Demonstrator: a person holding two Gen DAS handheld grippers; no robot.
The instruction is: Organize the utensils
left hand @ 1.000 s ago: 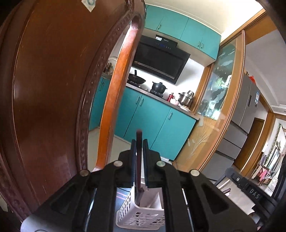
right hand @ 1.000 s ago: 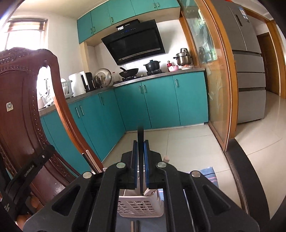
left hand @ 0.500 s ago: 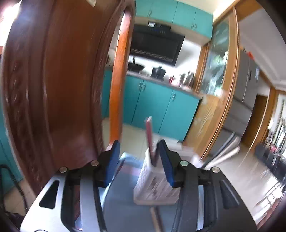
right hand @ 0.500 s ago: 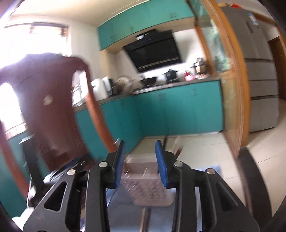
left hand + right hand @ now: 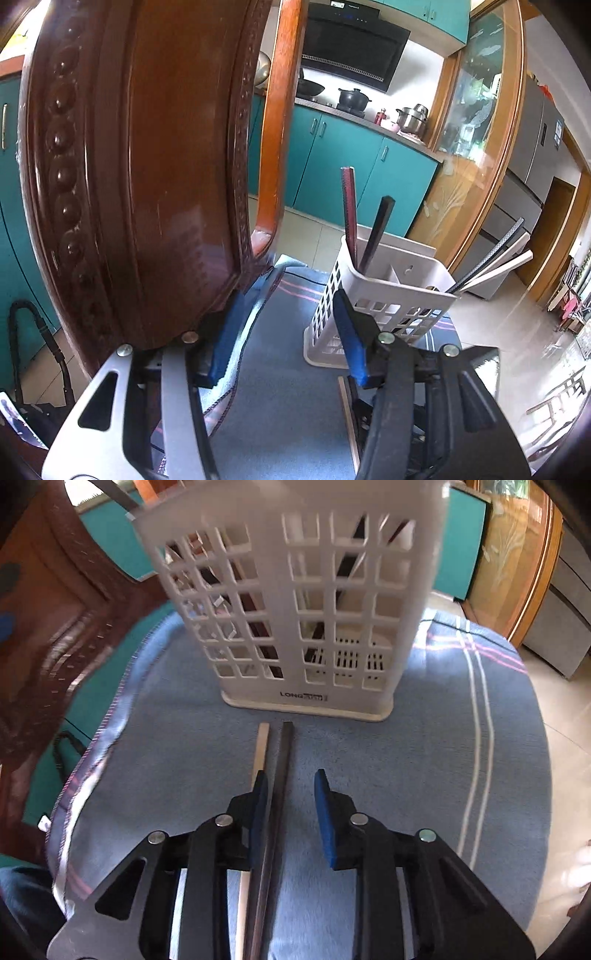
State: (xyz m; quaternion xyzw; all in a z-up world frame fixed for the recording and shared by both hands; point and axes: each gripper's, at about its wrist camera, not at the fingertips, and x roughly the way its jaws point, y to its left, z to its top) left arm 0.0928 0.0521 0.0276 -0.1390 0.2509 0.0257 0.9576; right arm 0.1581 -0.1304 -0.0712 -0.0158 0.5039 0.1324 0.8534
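A white slotted utensil basket [image 5: 384, 295] [image 5: 295, 605] stands on a blue cloth [image 5: 424, 760]. A dark red chopstick [image 5: 349, 210] and a black chopstick [image 5: 376, 232] stand in its left compartment; several more lean out of its right side [image 5: 495, 254]. My left gripper [image 5: 286, 332] is open and empty, just in front of the basket. My right gripper [image 5: 290, 812] is open, low over the cloth. A dark chopstick [image 5: 280, 771] lies between its fingers and a pale wooden chopstick [image 5: 260, 749] lies just left of it.
A carved brown wooden chair back [image 5: 147, 166] rises close on the left, beside the cloth's edge [image 5: 99, 734]. Teal kitchen cabinets [image 5: 354, 177] and a glass sliding door [image 5: 476, 147] stand behind. Tiled floor [image 5: 565, 775] lies to the right, below the seat.
Both grippers have opened and let go of the chopsticks they held over the basket. The right gripper has dropped low to the cloth, over two lying chopsticks. The left has pulled back.
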